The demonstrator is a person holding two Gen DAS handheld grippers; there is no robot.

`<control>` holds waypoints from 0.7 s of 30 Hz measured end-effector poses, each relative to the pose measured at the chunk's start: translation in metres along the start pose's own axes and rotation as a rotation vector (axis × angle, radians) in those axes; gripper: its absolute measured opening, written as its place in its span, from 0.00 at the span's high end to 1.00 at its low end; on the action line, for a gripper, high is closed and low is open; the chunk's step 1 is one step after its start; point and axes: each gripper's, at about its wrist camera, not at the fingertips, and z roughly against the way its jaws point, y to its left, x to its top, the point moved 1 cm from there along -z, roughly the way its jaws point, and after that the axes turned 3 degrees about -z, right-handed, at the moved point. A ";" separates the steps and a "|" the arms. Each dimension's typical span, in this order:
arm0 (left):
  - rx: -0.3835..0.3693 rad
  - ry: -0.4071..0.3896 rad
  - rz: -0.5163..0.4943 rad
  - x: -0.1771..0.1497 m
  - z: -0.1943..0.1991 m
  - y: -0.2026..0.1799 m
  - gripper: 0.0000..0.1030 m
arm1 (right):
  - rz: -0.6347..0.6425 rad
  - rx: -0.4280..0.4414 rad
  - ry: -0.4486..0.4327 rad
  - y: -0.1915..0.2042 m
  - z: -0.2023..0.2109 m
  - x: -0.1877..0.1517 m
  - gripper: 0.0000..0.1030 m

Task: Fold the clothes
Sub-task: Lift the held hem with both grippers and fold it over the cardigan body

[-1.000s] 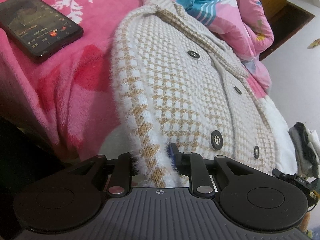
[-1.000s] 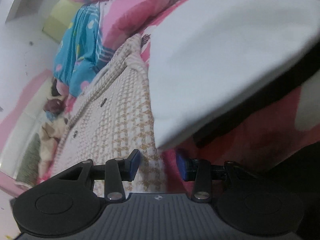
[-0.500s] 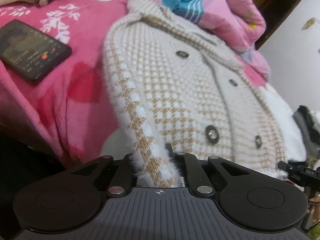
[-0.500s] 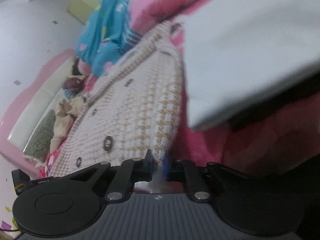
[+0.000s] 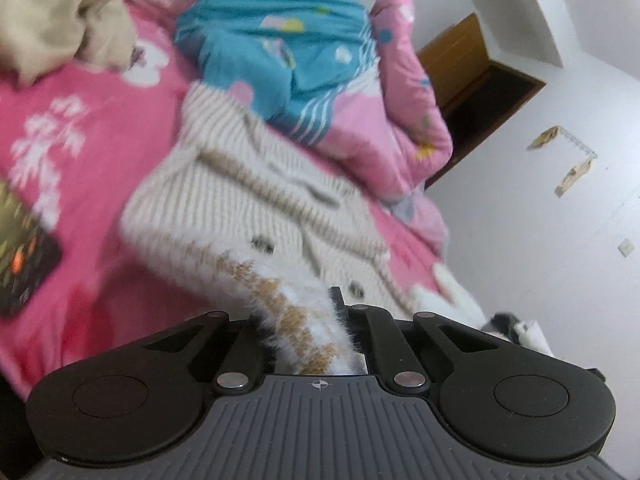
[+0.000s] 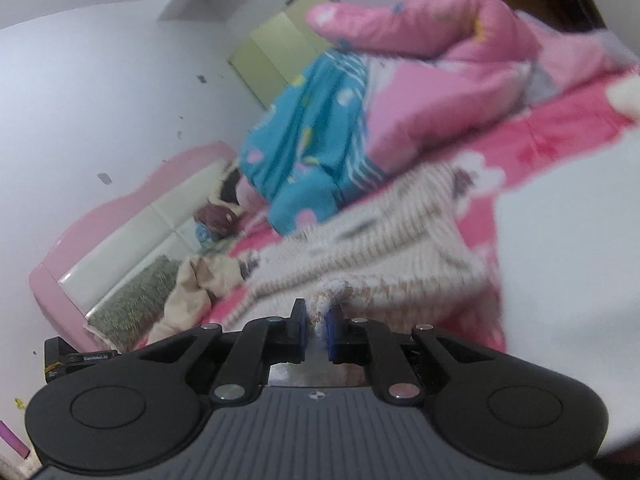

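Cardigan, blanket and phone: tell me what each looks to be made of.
Cardigan: fuzzy knit, probably wool or acrylic; fine hairs stand off the hem where the left gripper pinches it, and a woven tan-and-white check shows.
Blanket: plush fleece, likely polyester; soft matte pink nap, white print.
Phone: looks like a glass front with a lit screen and a dark frame; blurred, so unsure.

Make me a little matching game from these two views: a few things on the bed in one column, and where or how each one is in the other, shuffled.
Things:
1. knitted cardigan
2. phone
3. blue quilt
4. beige cloth

States:
A. lying flat on the pink blanket, screen lit
B. crumpled near the head of the bed
C. hem pinched by the left gripper and the right gripper
D. bunched up beyond the collar

Pairs: 1-C, 2-A, 3-D, 4-B
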 end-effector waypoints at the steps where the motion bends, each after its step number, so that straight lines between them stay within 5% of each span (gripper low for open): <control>1: 0.004 -0.010 -0.010 0.007 -0.003 -0.001 0.95 | 0.012 0.007 -0.012 0.002 -0.006 0.008 0.91; 11: 0.045 -0.016 -0.027 0.086 -0.072 0.011 0.95 | 0.001 0.032 -0.019 -0.019 -0.091 0.094 0.91; 21: 0.198 0.053 0.016 0.156 -0.204 0.075 0.93 | -0.194 -0.058 0.028 -0.115 -0.224 0.166 0.90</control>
